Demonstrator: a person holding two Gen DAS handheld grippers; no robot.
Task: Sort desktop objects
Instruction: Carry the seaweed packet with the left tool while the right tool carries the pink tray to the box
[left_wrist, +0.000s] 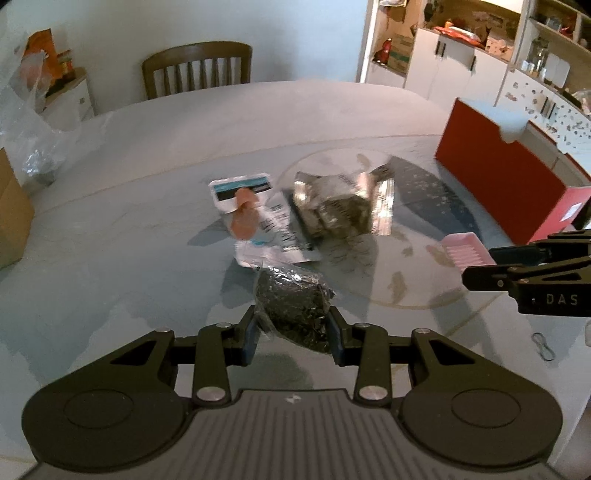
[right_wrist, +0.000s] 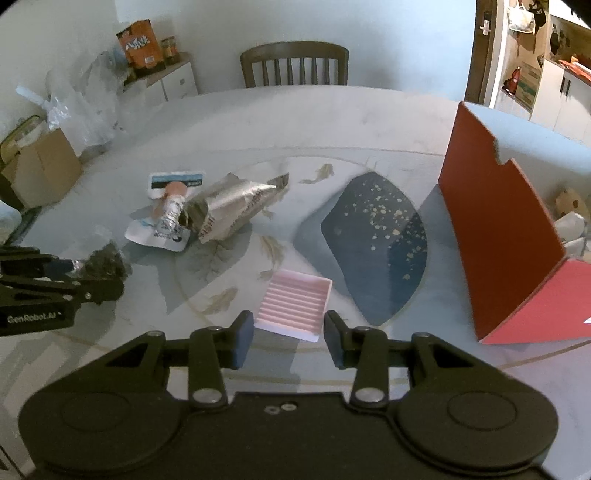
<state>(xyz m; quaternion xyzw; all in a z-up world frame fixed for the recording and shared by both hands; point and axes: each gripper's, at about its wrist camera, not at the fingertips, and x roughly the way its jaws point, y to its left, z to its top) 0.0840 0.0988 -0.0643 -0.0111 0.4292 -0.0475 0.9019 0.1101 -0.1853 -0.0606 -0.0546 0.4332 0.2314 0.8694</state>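
Note:
My left gripper (left_wrist: 293, 334) is shut on a clear bag of dark dried leaves (left_wrist: 295, 304), held just above the table; the bag also shows in the right wrist view (right_wrist: 105, 264). Beyond it lie a white and blue pouch with an orange cap (left_wrist: 255, 218) and a silver foil bag (left_wrist: 340, 206). My right gripper (right_wrist: 288, 338) is open and empty, just before a pink ridged tray (right_wrist: 295, 304) on the glass turntable (right_wrist: 221, 295). That tray also shows in the left wrist view (left_wrist: 467, 251).
A red open box (right_wrist: 509, 236) stands at the right. A cardboard box (right_wrist: 40, 166) and clear plastic bags (right_wrist: 85, 107) sit at the far left. A wooden chair (right_wrist: 295, 64) stands behind the table. A wire loop (left_wrist: 543, 345) lies at the right.

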